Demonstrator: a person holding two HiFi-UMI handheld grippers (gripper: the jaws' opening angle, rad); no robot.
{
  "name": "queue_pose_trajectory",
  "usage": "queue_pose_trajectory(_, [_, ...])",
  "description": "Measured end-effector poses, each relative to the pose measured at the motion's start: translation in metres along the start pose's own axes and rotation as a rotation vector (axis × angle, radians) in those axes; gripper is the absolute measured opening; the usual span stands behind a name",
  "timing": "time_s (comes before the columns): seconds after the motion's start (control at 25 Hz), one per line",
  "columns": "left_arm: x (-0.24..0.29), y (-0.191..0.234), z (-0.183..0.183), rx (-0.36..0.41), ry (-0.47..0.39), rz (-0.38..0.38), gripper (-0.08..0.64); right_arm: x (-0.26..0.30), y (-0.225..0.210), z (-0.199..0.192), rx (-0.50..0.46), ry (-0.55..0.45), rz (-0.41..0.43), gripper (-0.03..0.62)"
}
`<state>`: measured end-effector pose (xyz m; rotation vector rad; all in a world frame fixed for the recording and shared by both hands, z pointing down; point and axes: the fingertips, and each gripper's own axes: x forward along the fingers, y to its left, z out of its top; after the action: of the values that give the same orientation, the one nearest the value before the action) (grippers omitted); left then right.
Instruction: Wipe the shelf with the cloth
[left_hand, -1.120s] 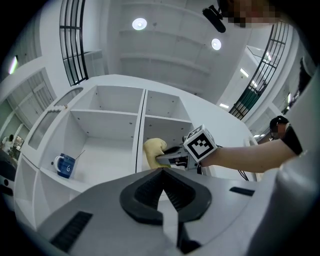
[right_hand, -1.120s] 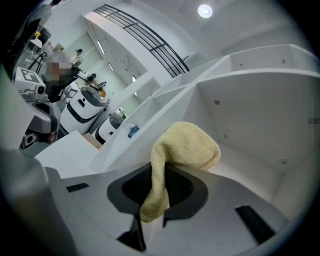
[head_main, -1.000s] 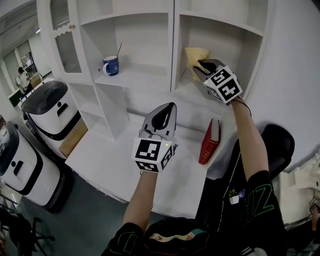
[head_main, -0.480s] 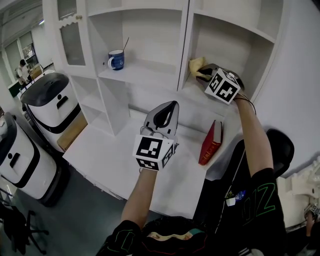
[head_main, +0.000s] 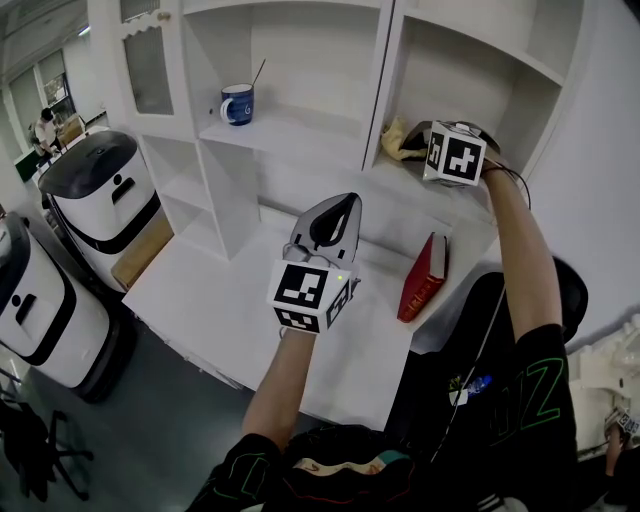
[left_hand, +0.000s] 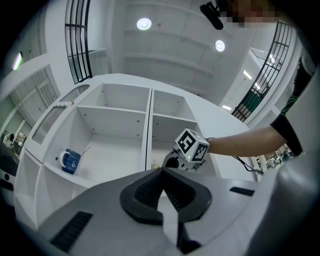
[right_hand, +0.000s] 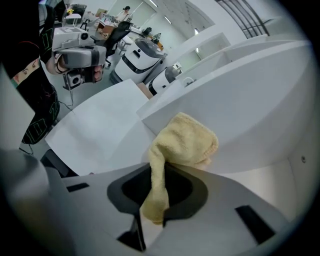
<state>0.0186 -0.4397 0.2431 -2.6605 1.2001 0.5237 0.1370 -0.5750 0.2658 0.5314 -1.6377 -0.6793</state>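
Note:
A yellow cloth (head_main: 401, 141) lies bunched on the lower board of the white shelf's right compartment (head_main: 405, 188), close to the centre divider. My right gripper (head_main: 414, 143) reaches in from the right and is shut on it. In the right gripper view a strip of the cloth (right_hand: 184, 142) runs down between the right gripper's (right_hand: 155, 199) closed jaws, with the rest heaped on the board ahead. My left gripper (head_main: 334, 207) hovers above the desk, pointing at the shelf, shut with nothing in it. From the left gripper (left_hand: 163, 176) view, the right gripper (left_hand: 175, 161) sits in that compartment.
A blue mug with a spoon (head_main: 238, 104) stands on the left compartment's board. A red book (head_main: 424, 278) leans at the desk's right edge. The white desk (head_main: 225, 300) lies below the shelf. White wheeled machines (head_main: 95, 195) stand on the floor at left, a black chair (head_main: 572, 290) at right.
My right gripper has dragged the cloth from the back of the compartment toward its front edge, and the cloth now sits lower and more bunched. The left gripper has held its place.

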Motion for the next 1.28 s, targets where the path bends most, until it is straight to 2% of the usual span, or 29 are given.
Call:
queue_pose_trajectory(0.48, [0.000,-0.021,-0.006,-0.005,0.018,-0.039,-0.005,-0.035,0.042,0.027,-0.086,-0.072,0.056,0.066])
queue_pose_trajectory(0.6, [-0.002,-0.025,-0.009,-0.010,0.026,-0.043,-0.005,-0.047,0.041,0.027,-0.085,-0.077,0.016,0.066])
queue_pose_trajectory(0.76, [-0.005,-0.028,-0.014,-0.037,0.037,-0.045,-0.005,-0.053,0.014,-0.001,-0.066,0.058,-0.154,0.066])
queue_pose_trajectory(0.92, [-0.002,-0.035,-0.017,-0.041,0.042,-0.060,-0.005,-0.045,-0.007,-0.036,-0.005,0.196,-0.247,0.066])
queue_pose_trajectory(1.08, [0.001,-0.039,-0.023,-0.058,0.049,-0.073,-0.005,-0.026,-0.009,-0.066,-0.032,0.334,-0.223,0.066])
queue_pose_trajectory(1.28, [0.000,-0.039,-0.025,-0.075,0.052,-0.079,-0.005,-0.019,0.001,-0.073,-0.052,0.384,-0.135,0.066])
